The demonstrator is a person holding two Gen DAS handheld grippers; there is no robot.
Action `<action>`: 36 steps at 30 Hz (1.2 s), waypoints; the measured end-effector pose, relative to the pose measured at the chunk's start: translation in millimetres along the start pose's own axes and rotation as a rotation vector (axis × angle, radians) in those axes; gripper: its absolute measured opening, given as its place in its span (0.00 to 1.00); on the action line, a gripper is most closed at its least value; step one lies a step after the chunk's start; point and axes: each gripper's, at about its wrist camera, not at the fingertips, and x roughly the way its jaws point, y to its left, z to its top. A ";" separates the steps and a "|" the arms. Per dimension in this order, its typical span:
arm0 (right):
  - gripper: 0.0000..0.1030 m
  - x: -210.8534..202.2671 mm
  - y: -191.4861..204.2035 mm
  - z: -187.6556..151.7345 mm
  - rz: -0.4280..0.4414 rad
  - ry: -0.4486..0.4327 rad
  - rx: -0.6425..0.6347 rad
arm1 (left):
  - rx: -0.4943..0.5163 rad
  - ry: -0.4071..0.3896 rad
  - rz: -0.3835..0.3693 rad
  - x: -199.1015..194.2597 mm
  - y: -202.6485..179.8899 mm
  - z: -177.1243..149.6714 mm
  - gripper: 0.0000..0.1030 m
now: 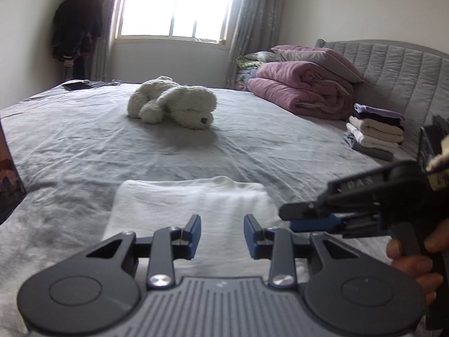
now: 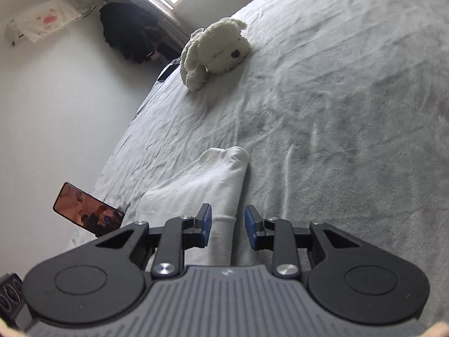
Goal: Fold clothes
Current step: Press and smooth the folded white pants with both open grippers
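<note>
Bedding in pale grey covers the bed (image 1: 70, 151), and at its far left edge a dark flat object (image 1: 76, 85) lies near the corner where dark clothes (image 1: 76, 22) hang beside the curtained window (image 1: 176, 4). Nearer the middle a white plush dog (image 1: 174, 102) lies on its side, well apart from everything else. Just in front of the left gripper (image 1: 222, 233) lies the folded white garment (image 1: 190, 205), flat on the sheet as a rough rectangle; the left gripper stands open above its near edge, blue pads apart with nothing between them. To the right of that, the right gripper (image 1: 291, 216) reaches in sideways over the garment's right edge, held by a hand (image 1: 415, 261) on its grip; from this view I cannot tell how its jaws stand. Farther right, a rolled pink quilt (image 1: 303, 90) and pillows sit against the padded grey headboard (image 1: 393, 67), and a stack of folded clothes (image 1: 374, 129) rests on the bed below them. In the right wrist view a phone (image 2: 88, 210) with a lit screen lies at the bed's left edge, the white garment (image 2: 202, 185) runs up from between the fingers, and the right gripper (image 2: 226, 224) is open, its pads straddling the garment's folded edge without pinching it.
</note>
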 end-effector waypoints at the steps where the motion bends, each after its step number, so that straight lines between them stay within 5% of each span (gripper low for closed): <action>1: 0.30 3.9 -2.1 2.2 0.006 -0.001 0.016 | 0.015 0.009 -0.018 2.5 -4.8 -1.7 0.33; 7: 0.23 27.1 -14.4 15.4 0.043 -0.008 0.112 | 0.107 0.069 -0.114 13.0 -28.0 -9.2 0.33; 17: 0.08 40.9 -14.0 24.3 0.004 -0.041 0.046 | 0.163 0.127 -0.137 18.9 -34.8 -14.3 0.33; 21: 0.19 31.4 -9.5 25.5 0.006 -0.049 -0.008 | 0.140 0.116 -0.155 14.3 -26.9 -9.9 0.33; 28: 0.20 6.5 22.7 14.3 -0.005 -0.091 -0.217 | 0.036 -0.003 -0.019 -0.3 3.3 3.1 0.33; 36: 0.21 15.1 43.7 -21.5 -0.059 -0.044 -0.456 | 0.017 0.042 0.122 -0.1 36.4 -5.9 0.31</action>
